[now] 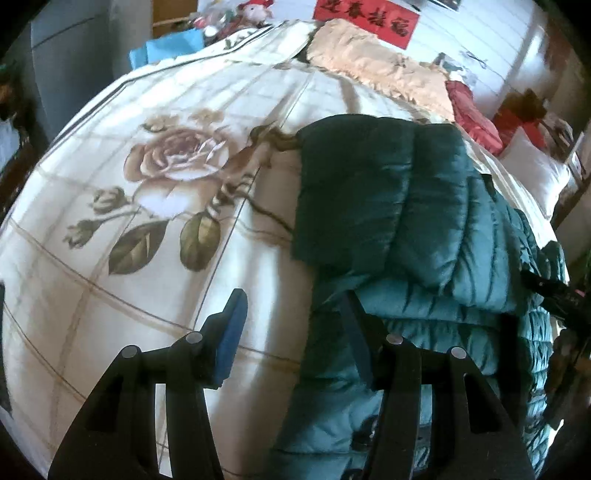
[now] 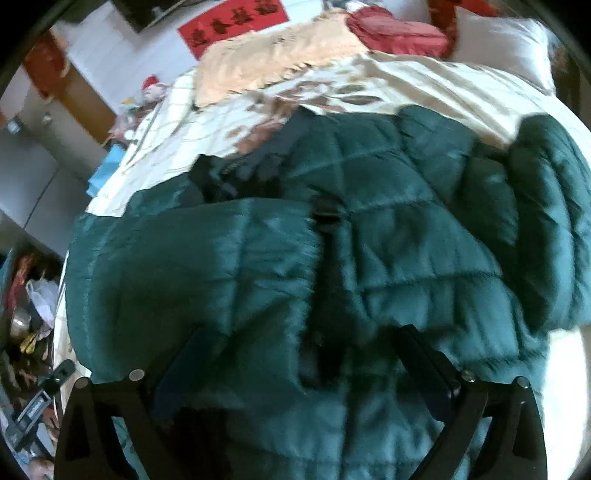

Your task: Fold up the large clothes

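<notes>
A dark teal quilted puffer jacket (image 1: 399,206) lies on a bed, one padded part folded over the rest. In the left wrist view my left gripper (image 1: 293,310) hangs open at the jacket's left edge. Its blue-padded left finger (image 1: 234,314) is over the bedspread and its right finger (image 1: 354,321) over the teal fabric, with nothing pinched. In the right wrist view the jacket (image 2: 388,229) fills the middle, a dark seam or zipper line running down it. My right gripper (image 2: 301,336) stands wide open just above it, apart from the cloth.
The cream bedspread (image 1: 155,177) has a large rose print. At the far end lie a peach blanket (image 1: 373,62), a red cushion (image 2: 399,29) and a white pillow (image 2: 506,44). A red banner (image 2: 232,22) hangs on the wall. Clutter (image 2: 29,317) lines the floor beside the bed.
</notes>
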Available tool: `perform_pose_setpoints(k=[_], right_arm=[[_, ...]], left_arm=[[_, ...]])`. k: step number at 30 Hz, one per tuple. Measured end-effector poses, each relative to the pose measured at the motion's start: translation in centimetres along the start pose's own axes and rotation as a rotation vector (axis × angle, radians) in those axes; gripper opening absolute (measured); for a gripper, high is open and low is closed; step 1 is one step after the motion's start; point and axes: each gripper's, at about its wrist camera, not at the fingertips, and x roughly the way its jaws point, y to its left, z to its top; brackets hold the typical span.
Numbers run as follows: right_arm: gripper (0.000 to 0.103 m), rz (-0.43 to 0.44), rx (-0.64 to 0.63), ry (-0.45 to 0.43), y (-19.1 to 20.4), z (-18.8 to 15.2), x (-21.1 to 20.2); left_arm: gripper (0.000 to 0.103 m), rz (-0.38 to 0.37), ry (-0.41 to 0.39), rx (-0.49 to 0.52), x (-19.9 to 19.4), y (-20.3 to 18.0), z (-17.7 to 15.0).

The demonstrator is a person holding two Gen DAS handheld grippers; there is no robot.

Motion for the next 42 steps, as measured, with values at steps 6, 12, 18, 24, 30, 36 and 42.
perform_pose_setpoints(k=[6, 12, 18, 24, 30, 36, 42], right_arm=[[0.014, -0.022, -0.105, -0.117, 1.6, 1.2, -2.0], [0.009, -0.140, -0.165, -0.300, 0.7, 2.7, -6.5], [0.008, -0.302, -0.168, -0.264, -1.9, 3.5, -3.9], [0.008, -0.350, -0.194, -0.202, -3.6, 3.0, -0.8], [0.062, -0.304, -0.073, -0.303, -3.2, 1.9, -6.6], [0.058, -0.142, -0.192, -0.203, 1.9, 2.1, -3.8], [0.052, -0.216, -0.174, -0.116, 1.1, 4.6, 3.2]], left_arm=[[0.052, -0.029, -0.015, -0.043, -0.4, -0.3, 0.9], [0.052, -0.028, -0.039, -0.046, -0.2, -1.0, 2.4], [0.052, -0.027, -0.033, -0.031, 1.2, -2.9, 3.1], [0.052, -0.008, -0.021, -0.014, 2.7, -5.1, 4.3], [0.052, 0.029, -0.056, 0.056, 3.4, -7.5, 5.4], [0.053, 0.095, -0.057, 0.100, 5.8, -9.1, 5.9], [0.079, 0.117, -0.066, 0.087, 7.4, -8.5, 5.8]])
